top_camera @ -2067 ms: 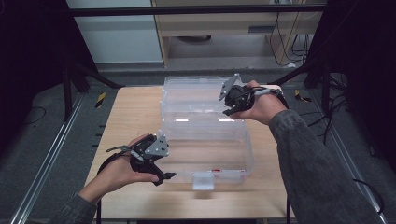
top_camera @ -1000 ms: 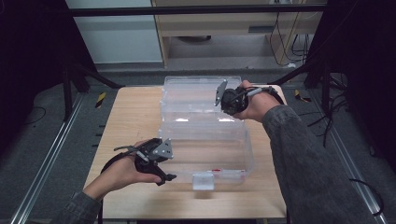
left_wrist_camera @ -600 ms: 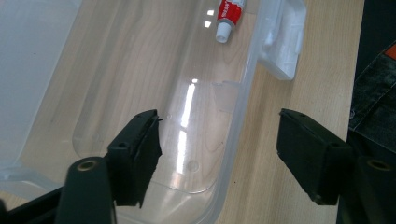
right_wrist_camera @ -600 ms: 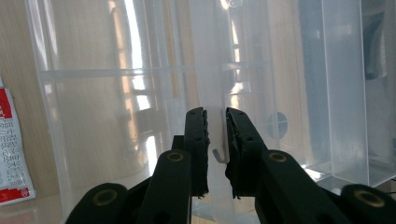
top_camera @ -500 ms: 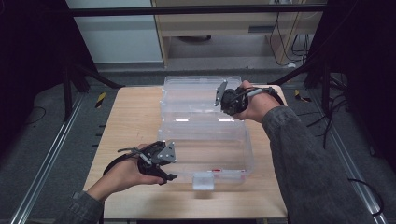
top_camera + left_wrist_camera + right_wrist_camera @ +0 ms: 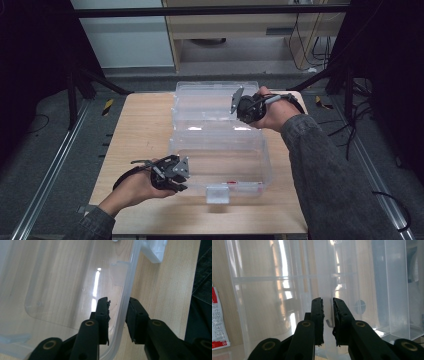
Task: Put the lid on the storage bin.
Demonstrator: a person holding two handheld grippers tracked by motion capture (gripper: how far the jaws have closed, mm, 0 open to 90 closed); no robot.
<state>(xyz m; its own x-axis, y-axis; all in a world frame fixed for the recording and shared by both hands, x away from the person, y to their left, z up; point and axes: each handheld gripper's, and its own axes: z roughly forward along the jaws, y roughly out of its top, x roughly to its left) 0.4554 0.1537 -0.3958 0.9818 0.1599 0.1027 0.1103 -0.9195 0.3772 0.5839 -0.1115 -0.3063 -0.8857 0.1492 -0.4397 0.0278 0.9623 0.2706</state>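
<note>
A clear plastic box (image 6: 220,150) lies open on the wooden table (image 6: 140,125), its lid (image 6: 210,100) folded back toward the far side. My left gripper (image 6: 182,177) is at the box's front left corner. In the left gripper view, the left gripper (image 6: 117,302) has one jaw inside and one outside the box wall (image 6: 125,290). Its jaws have just been closing and now pinch that wall. My right gripper (image 6: 236,105) reaches in from the right at the lid. In the right gripper view, the right gripper (image 6: 327,301) is shut on a thin upright edge of the lid (image 6: 323,277).
A white latch (image 6: 217,194) sticks out from the box's front wall, with a red label (image 6: 245,185) beside it. Bare tabletop lies left of the box. Dark frame legs and cables stand on the floor around the table.
The left gripper has edged right onto the box's front left corner and its jaws have closed on the wall. The right gripper moved slightly left early on, then held still on the lid.
</note>
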